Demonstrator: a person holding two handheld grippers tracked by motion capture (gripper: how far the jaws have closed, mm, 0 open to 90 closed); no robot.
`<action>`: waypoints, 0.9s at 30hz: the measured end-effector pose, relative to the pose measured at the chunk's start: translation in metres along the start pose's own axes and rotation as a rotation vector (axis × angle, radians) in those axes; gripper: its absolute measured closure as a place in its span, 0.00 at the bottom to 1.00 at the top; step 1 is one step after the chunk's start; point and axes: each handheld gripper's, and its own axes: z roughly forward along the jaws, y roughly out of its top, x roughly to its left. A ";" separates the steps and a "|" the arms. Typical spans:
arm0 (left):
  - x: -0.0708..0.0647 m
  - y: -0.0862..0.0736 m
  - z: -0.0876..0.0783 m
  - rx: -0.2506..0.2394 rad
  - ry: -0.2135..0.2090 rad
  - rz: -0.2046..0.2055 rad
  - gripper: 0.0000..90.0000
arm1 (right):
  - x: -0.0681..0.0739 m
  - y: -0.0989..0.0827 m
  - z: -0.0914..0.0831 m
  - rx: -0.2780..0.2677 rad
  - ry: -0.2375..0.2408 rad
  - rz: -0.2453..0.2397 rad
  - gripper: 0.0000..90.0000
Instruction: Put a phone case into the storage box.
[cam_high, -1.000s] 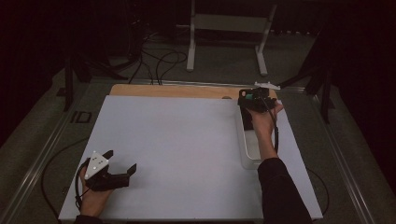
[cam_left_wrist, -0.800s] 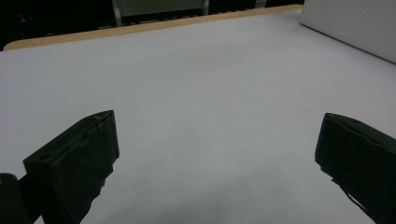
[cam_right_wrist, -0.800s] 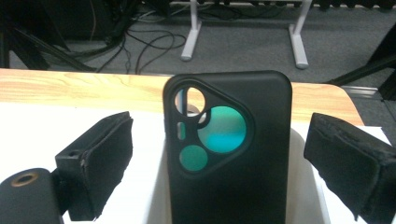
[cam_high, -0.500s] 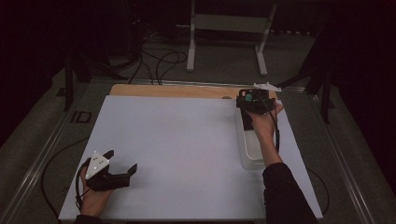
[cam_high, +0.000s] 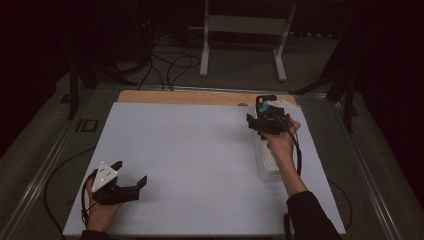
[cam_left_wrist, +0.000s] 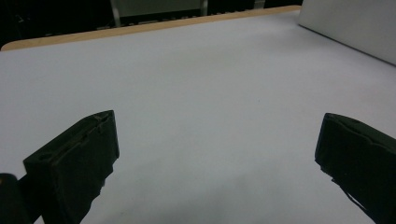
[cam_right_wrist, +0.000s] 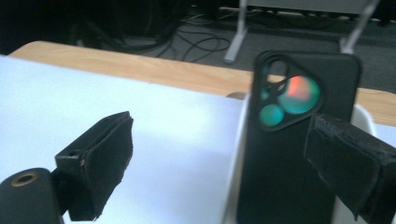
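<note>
Right gripper view: phone (cam_right_wrist: 299, 154) upright between spread right gripper (cam_right_wrist: 224, 163) jaws.

White sheet (cam_high: 200, 160) over wooden table (cam_high: 190, 97)

The bench (cam_high: 200, 150) carries a tray (cam_high: 267, 167) along its right side, running from near the far edge toward the person. A phone (cam_right_wrist: 289, 140) stands upright at the tray's far end, against its left wall. The right tongs (cam_high: 262, 120) sit over that far end, with the phone between the spread jaws, nearer the right one; whether a jaw touches it cannot be told. The left tongs (cam_high: 127, 175) rest at the near left corner of the bench, well apart from the tray, jaws spread over bare surface. Beyond the bench's far edge, a stand (cam_high: 245, 25) and cables (cam_high: 170, 65) are on the floor.
</note>
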 end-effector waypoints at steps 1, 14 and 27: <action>0.000 0.000 0.000 0.000 0.000 0.000 0.00 | 0.002 -0.002 -0.003 -0.003 0.016 -0.006 0.09; 0.000 0.001 0.000 -0.004 -0.008 -0.003 0.00 | 0.020 -0.033 -0.051 -0.040 0.132 -0.055 0.09; 0.002 0.004 -0.004 -0.025 -0.009 -0.009 0.00 | 0.035 -0.061 -0.078 -0.067 0.193 -0.138 0.09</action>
